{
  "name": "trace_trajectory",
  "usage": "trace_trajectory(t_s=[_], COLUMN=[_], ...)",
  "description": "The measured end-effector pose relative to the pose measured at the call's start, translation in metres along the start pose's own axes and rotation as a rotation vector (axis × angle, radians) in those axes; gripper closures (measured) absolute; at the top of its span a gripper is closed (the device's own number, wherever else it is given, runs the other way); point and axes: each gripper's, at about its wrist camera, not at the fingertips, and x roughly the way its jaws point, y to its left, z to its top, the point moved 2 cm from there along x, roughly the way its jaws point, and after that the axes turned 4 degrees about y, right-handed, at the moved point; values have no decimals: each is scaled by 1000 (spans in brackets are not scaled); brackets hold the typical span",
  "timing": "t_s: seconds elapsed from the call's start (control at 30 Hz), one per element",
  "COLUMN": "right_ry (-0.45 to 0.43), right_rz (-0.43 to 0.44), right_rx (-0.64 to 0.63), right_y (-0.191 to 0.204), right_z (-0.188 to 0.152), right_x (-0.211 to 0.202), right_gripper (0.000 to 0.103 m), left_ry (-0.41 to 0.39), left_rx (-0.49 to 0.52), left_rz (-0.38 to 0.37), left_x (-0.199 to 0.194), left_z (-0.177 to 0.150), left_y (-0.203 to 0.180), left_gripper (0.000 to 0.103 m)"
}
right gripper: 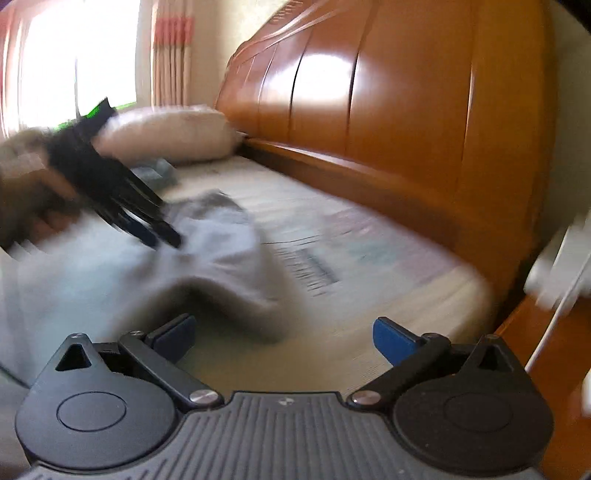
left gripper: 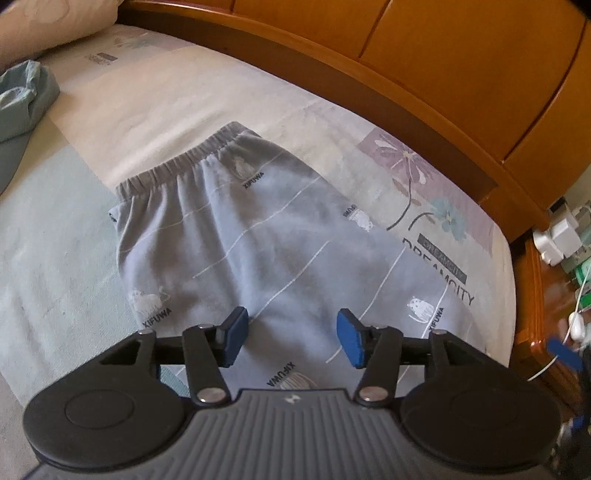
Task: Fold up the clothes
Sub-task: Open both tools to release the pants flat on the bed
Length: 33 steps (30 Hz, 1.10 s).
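Looking down along my left gripper (left gripper: pixel 291 338), I see the grey pants (left gripper: pixel 258 236) spread flat on the bed sheet (left gripper: pixel 177 92), directly ahead of and beneath the blue pads, which stand apart with nothing pinched between them; cloth shows in the gap, but the pads do not press on it. The garment's long axis runs away from me, from the part under the jaws up to the gathered elastic waistband (left gripper: pixel 177 162) at the far end, leaning a little left toward the pillow (left gripper: pixel 55 22), with the wooden headboard (left gripper: pixel 424 74) running along its right. My right gripper (right gripper: pixel 284 338) is released as well, its jaws spread very wide over bare sheet, and in that blurred view the pants lie ahead and to the left of it, a raised fold just beyond the left pad. I judge the left hand the nearer one, since it hangs right over the fabric while the right sits off the garment's edge. The word XIFUWA repeats across the cloth beside small white cat figures, and the sheet carries DREAMCITY in large letters by a printed flower. A smaller dark label above that word is too faint to read.
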Motion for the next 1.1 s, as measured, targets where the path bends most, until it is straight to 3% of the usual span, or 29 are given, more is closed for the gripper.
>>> trace_trajectory(t_s=[0.03,0.13,0.27,0.37,0.47,0.63,0.7,0.8,0.9,1.03,1.1], right_ry=[-2,19,28,37,8,-117,-111,-69,-46,-78,-69], right_rz=[-44,-63,-32,-68,-169,-370,-375,-330,-214,34,200], right_rx=[-62,-197,-236,-286,-270,-129,-78,-40,17,77,85], right_y=[2,16,29,32,18,-22,-40,-54,-58,-42,-26], right_z=[1,5,16,21,31,50,52,47,40,39,40], right_x=[7,37,66,89,98,71,60,48,32,16,17], right_gripper=[0,0,0,1,2,3,2,2,2,1,1], left_ry=[-1,-4,-2,0,-1,-1,-1,0,-8,-25,-35], left_rx=[4,9,3,-4,-2,0,-6,2,22,60,66], left_rz=[2,-2,-15,-27,-28,-31,-34,-29,-28,-43,-53], left_x=[1,3,3,3,2,2,1,-2,-7,-17,-22], left_z=[0,-1,0,0,-1,-2,-3,-4,-8,-15,-17], left_y=[-1,-1,1,3,4,6,6,3,-3,-15,-20], left_gripper=[45,42,42,42,41,41,40,40,40,40,40])
